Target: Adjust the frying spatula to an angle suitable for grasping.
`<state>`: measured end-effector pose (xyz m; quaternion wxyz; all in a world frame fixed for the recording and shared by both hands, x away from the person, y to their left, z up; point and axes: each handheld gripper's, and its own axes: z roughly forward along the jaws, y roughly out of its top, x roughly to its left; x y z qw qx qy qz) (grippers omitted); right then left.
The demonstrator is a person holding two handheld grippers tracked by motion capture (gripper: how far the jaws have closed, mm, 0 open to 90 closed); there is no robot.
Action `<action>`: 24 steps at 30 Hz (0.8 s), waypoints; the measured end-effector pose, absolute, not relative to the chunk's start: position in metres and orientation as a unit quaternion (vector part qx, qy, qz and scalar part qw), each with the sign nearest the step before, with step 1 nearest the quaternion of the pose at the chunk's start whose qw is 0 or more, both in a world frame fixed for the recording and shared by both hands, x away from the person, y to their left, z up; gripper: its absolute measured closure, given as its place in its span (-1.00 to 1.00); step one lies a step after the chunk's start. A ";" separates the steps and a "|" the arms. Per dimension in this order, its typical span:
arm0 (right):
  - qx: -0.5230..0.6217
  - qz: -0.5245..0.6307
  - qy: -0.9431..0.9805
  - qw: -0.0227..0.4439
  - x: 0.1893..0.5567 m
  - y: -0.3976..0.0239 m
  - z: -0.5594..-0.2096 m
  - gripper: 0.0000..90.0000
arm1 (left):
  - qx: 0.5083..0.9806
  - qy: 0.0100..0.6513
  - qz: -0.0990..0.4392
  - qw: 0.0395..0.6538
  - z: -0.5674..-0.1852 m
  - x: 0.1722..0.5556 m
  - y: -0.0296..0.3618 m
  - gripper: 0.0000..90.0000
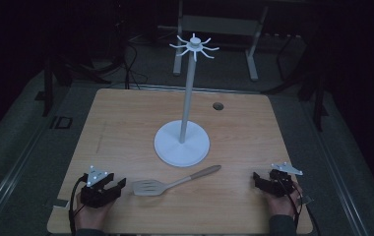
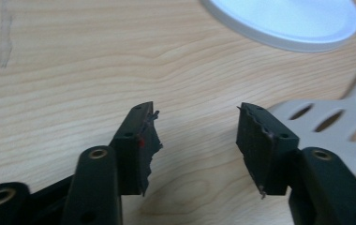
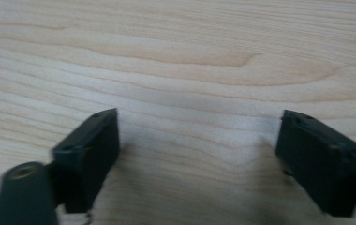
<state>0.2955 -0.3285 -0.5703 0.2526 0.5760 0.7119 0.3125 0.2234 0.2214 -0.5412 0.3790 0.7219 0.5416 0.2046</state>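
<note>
Grippers first: your left gripper [image 1: 113, 186] and right gripper [image 1: 260, 180] sit low in the frame near the counter [image 1: 126, 118] front edge, jaws spread wide, holding nothing. The spatula [image 1: 172, 183] lies flat between them; a shallow grab could skid it. Beyond, the stand [image 1: 182, 142] could tip if knocked.

Left gripper [image 2: 195, 140] jaws apart, nothing between, over wood table [image 2: 73, 70]. Slotted spatula [image 2: 335, 126] head just beside right jaw. White round base [image 2: 288, 23] top right.
</note>
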 end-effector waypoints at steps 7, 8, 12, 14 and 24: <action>0.569 0.332 0.700 0.274 0.289 -0.330 -0.567 -0.14 | 0.733 0.507 0.210 0.401 -0.522 0.217 0.207 0.13; 0.569 0.343 0.694 0.276 0.288 -0.331 -0.565 -0.13 | 0.738 0.499 0.208 0.405 -0.518 0.218 0.202 0.13; 0.578 0.348 0.684 0.277 0.286 -0.334 -0.563 -0.03 | 0.747 0.483 0.197 0.412 -0.512 0.224 0.190 0.15; 0.581 0.352 0.680 0.275 0.286 -0.336 -0.563 0.00 | 0.753 0.476 0.189 0.414 -0.510 0.229 0.183 0.15; 0.584 0.371 0.670 0.268 0.285 -0.342 -0.558 0.25 | 0.781 0.453 0.155 0.402 -0.508 0.253 0.149 0.27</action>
